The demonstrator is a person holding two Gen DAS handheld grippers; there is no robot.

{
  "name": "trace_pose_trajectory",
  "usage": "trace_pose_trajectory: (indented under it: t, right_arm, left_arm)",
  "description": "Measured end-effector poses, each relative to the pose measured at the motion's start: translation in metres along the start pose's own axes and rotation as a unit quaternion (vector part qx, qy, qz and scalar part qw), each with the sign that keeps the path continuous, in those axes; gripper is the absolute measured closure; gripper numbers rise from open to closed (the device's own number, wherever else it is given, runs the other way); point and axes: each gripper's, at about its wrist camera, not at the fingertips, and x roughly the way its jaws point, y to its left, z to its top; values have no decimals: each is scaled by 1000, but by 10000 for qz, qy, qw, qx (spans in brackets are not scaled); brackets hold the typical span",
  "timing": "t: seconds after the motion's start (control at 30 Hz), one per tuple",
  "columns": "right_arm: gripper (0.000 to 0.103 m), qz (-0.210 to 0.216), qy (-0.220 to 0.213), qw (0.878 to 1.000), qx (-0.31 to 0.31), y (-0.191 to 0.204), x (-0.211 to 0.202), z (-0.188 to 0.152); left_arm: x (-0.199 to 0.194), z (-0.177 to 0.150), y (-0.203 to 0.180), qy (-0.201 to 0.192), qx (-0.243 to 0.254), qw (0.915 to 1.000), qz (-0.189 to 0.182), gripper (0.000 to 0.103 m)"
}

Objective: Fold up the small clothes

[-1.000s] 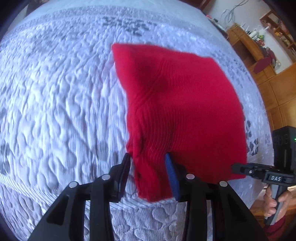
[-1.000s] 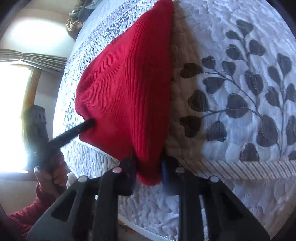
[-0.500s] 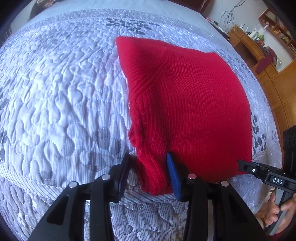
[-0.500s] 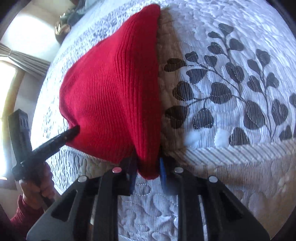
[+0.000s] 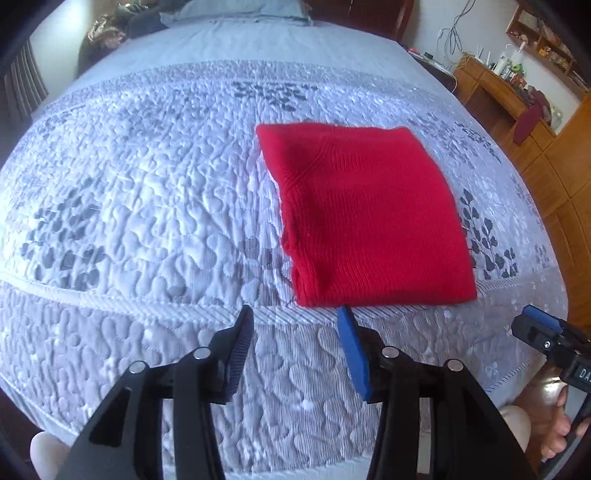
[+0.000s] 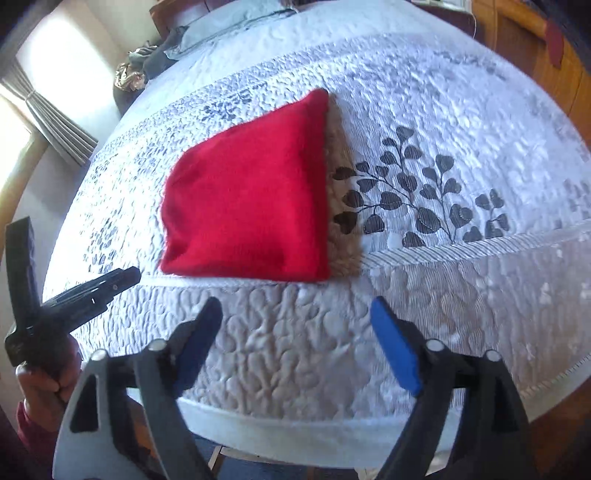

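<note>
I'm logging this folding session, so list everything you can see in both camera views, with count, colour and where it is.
sweater: one, red, folded flat on the quilt near its front edge
quilt: one, pale grey-white with dark leaf prints, covers the bed
pillow: one, pale blue, far end of the bed
clothes pile: one, dark and mixed, far left corner of the bed
curtain: one, grey, tied back by the bright window on the left
desk: one, wooden, cluttered, at the right wall
left gripper: one, black with a blue pad, jaws opening, nothing between them
right gripper: one, black with blue pads, jaws opening, nothing between them
hands: two, each on a gripper handle, at the frame edges
</note>
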Motion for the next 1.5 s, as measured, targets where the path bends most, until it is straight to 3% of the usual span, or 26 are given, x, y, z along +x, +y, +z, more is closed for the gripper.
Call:
trace_pose_trajectory:
  t: [0.07,0.2,0.27,0.47,1.1,1.5]
  right_arm:
    - [13,-97,-40,9999,-111,15,-6,-6]
    - [12,-300,-71,9993,-218,25,-20,-11]
    - [12,-379,-77,9989,-261,29,-25,-14]
    - [12,-534,-109,9981,-303,36,-35,-24]
    - [9,-531,-72,9984,-186,55,-54,-38]
    - [9,-648,-54,9975,-269,61,-54,-36]
  left_arm:
    - [-15,-3,-2,-76,8,9999,97,48]
    - [-37,-7,-6,-262,-5,9990,355,44]
    - [-42,-7,-4,-295,-27,9984,491,37]
    - [-52,-19,-3,-265,-28,9975,651,37]
    - [-101,-45,-22,-552,92,9958,724,32]
    - [-102,-44,-22,-551,112,9951,809,31]
